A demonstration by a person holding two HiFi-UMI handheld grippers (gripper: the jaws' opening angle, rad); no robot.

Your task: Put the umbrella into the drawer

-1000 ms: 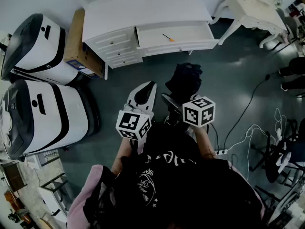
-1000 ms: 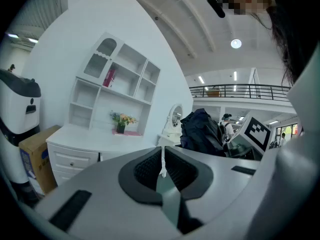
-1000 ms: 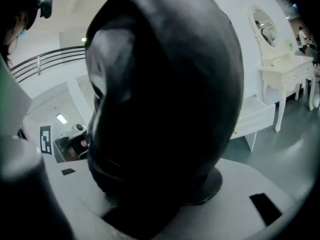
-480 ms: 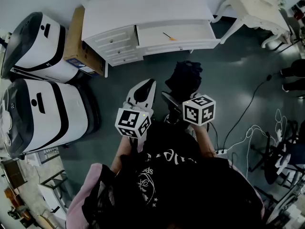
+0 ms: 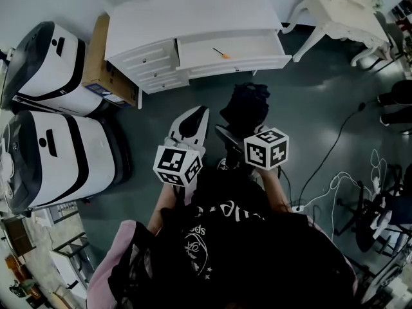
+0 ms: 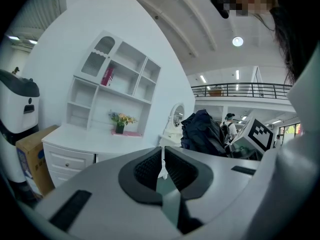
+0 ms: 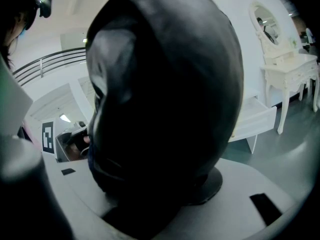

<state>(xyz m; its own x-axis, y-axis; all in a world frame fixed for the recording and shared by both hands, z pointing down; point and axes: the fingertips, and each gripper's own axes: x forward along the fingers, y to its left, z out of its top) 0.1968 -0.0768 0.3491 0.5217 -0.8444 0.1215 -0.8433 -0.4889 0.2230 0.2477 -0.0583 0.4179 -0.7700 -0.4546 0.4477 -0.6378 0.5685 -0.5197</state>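
Observation:
In the head view a black folded umbrella hangs over the grey floor in front of the white desk. My right gripper is shut on it. The umbrella fills most of the right gripper view. The desk's wide drawer stands pulled open, with a small orange-tipped stick lying inside. My left gripper sits just left of the umbrella, jaws shut with nothing between them. In the left gripper view the umbrella shows to the right.
Two large white-and-black machines stand at the left. A cardboard box leans beside the desk. A white dressing table is at the top right, and cables run over the floor at the right.
Both grippers and the umbrella hold nearly the same place. The desk has drifted slightly left and up in the head view.

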